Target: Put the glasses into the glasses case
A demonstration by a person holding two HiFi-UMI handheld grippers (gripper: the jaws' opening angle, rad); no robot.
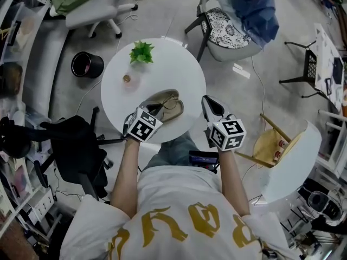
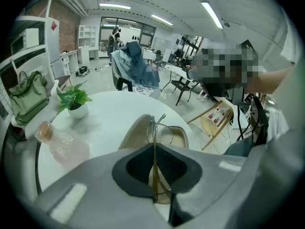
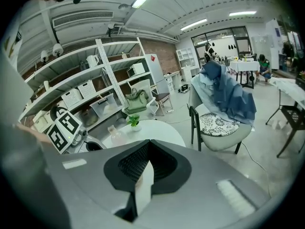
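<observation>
Left gripper view is showing the left gripper [image 2: 155,173] pinching the glasses [image 2: 153,131] by their thin wire frame over the open glasses case [image 2: 135,133] near the table's [image 2: 109,113] near edge, a light, fragile, bendable item judged as needing a gentle grip off the lenses, while the right gripper [image 3: 143,175] is hanging closed and empty.

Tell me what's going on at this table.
A person works two handheld tongs at a round white table. The left tongs are shut on the thin-framed glasses, holding them over the open tan glasses case. The right tongs are shut and empty, off to the side. The glasses aren't in the case yet.
</observation>
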